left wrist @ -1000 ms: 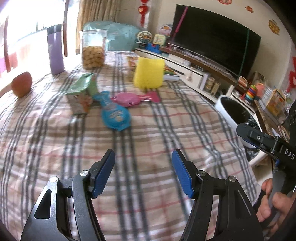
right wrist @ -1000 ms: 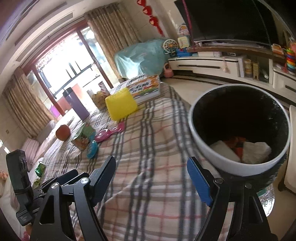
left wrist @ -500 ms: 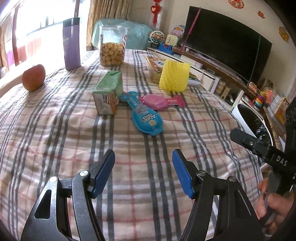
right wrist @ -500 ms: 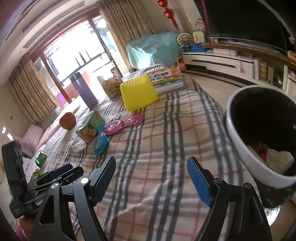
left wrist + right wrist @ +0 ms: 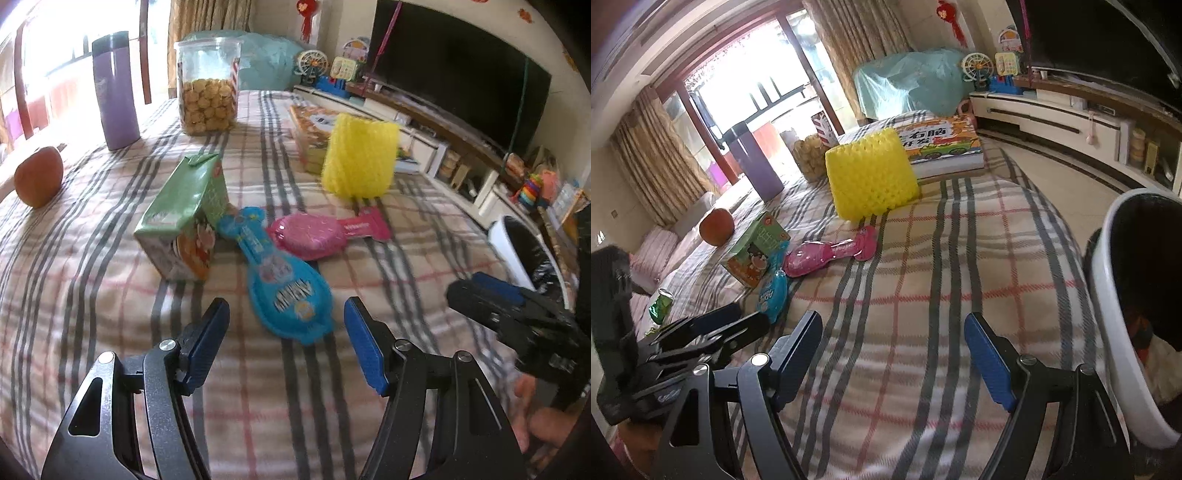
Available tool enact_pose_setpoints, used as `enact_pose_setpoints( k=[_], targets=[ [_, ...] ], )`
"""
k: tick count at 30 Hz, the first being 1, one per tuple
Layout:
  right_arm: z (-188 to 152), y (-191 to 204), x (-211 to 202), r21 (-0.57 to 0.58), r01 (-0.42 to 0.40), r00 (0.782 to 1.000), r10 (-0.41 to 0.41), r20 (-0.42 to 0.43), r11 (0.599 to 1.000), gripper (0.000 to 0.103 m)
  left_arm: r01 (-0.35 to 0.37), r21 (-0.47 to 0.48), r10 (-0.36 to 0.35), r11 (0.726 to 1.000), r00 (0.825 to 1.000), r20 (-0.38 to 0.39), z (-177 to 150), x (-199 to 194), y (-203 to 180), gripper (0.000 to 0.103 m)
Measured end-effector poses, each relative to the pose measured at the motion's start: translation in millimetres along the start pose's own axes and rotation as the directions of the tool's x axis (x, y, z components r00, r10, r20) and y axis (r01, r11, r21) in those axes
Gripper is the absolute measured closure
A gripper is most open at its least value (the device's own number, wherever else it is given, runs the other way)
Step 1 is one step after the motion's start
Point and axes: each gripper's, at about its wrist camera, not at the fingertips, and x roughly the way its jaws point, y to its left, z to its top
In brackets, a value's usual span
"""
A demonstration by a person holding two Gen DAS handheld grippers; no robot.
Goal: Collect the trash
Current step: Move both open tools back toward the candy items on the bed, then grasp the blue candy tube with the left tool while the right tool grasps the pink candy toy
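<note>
Blue wrapper just ahead of my left gripper, fingers apart; looks light, crinkly, slippery, so I'd pinch its flat near edge.

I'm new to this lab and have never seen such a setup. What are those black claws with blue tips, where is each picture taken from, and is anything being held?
These are no robot arms: a person holds a two-finger gripper in each hand, with a fisheye camera on each looking forward along its fingers. One picture comes from the left gripper, the other from the right gripper. Both are open and hold nothing.

On the checked tablecloth lie a blue wrapper, a pink wrapper and a green carton. Farther back are a yellow foam sleeve, a book, a cookie jar, a purple flask and an apple. Past the table edge stands a white bin with some trash already inside.
</note>
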Motion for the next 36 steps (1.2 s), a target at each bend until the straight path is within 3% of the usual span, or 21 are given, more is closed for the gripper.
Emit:
enact_pose_setpoints(
  k=[2, 3, 5, 16, 22, 25, 27, 28, 32, 36],
  targets=[
    [3, 2, 4, -0.010, -0.005, 1.000, 0.005, -0.006, 1.000, 0.022, 0.001, -0.004, -0.001, 1.000, 1.000, -0.007, 2, 5, 3, 0.044],
    [5, 4, 6, -0.016, -0.010, 1.000, 0.009, -0.008, 1.000, 0.022, 0.010, -0.009, -0.010, 1.000, 1.000, -0.011, 2, 7, 6, 0.058],
    [9, 6, 10, -0.029, -0.015, 1.000, 0.014, -0.012, 0.999, 0.022, 0.023, -0.015, -0.023, 1.000, 1.000, -0.013, -1, 5, 10, 0.065],
    [35, 43, 56, -0.193, -0.067, 0.995, 0.052, -0.085, 0.979, 0.022, 0.054, -0.050, -0.056, 0.997, 0.998, -0.036, -52, -40, 47, 0.066],
    [42, 68, 88, -0.381, -0.056, 0.988, -0.004, -0.155, 0.923, 0.023, 0.026, -0.068, -0.028, 0.997, 0.999, -0.021, -65, -50, 54, 0.066],
    [41, 68, 92, -0.393, -0.030, 0.987, -0.035, -0.158, 0.919, 0.036, 0.034, -0.072, -0.035, 0.997, 0.999, -0.014, -65, -50, 55, 0.066],
    [42, 66, 90, -0.371, -0.021, 0.987, -0.041, -0.158, 0.928, 0.063, 0.049, -0.081, -0.050, 0.995, 0.999, -0.012, -64, -50, 58, 0.066],
    [43, 63, 88, -0.348, -0.025, 0.986, -0.034, -0.163, 0.937, 0.069, 0.060, -0.086, -0.061, 0.994, 0.998, -0.010, -63, -49, 60, 0.066],
    [36, 51, 70, -0.247, -0.050, 0.985, 0.007, -0.173, 0.968, 0.082, 0.117, -0.105, -0.118, 0.988, 0.993, -0.007, -62, -49, 69, 0.066],
    [12, 55, 46, -0.175, -0.082, 0.980, 0.048, -0.193, 0.981, 0.082, 0.163, -0.077, -0.165, 0.984, 0.986, -0.020, -59, -48, 73, 0.066]
  ],
)
